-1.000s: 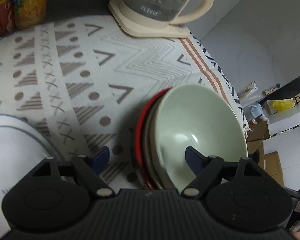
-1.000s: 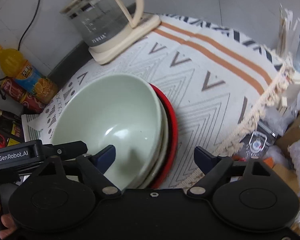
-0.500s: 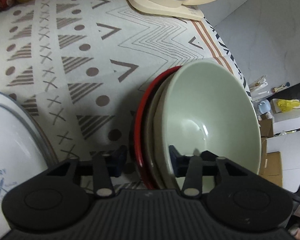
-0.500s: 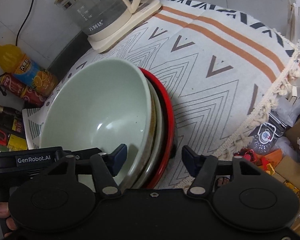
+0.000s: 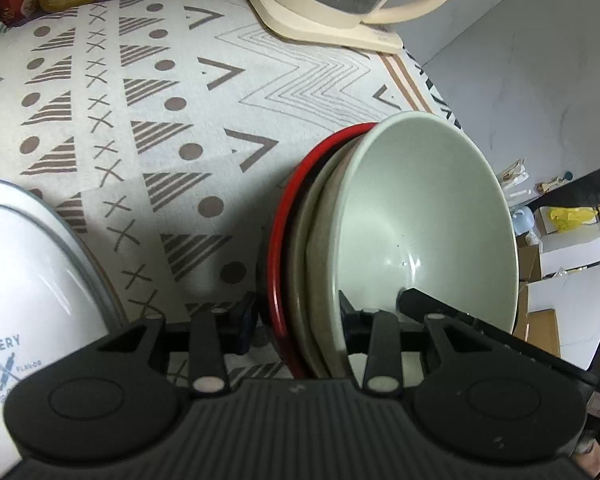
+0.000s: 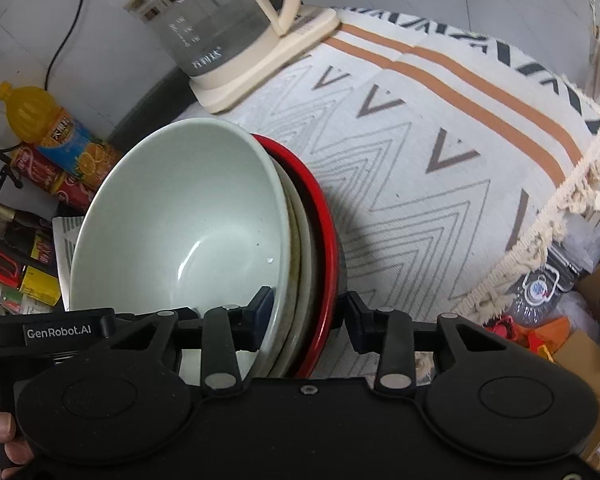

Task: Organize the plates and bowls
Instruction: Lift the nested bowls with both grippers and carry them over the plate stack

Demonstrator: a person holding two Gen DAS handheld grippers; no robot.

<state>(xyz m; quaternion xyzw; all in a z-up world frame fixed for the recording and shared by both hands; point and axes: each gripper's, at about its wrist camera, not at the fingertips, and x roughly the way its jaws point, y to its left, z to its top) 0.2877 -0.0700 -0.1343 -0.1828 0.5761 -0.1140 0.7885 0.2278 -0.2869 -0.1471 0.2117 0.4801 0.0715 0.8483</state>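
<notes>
1. Both tongs pinch the same nested stack from opposite sides, probably so it lifts level. The left tongs [image 5: 296,320] are clamped across its left rim. The right tongs [image 6: 306,318] are closing on the right rim, one pad inside the top bowl, one outside.
2. The stack sits near the right edge of the desk [image 5: 172,92]: green bowl [image 5: 424,224] nested in beige dishes, all inside a red plate [image 5: 278,240]. The bowl looks empty.
3. A white bowl [image 5: 24,264] sits apart on the left, and a glass kettle [image 6: 220,28] stands at the far side.
</notes>
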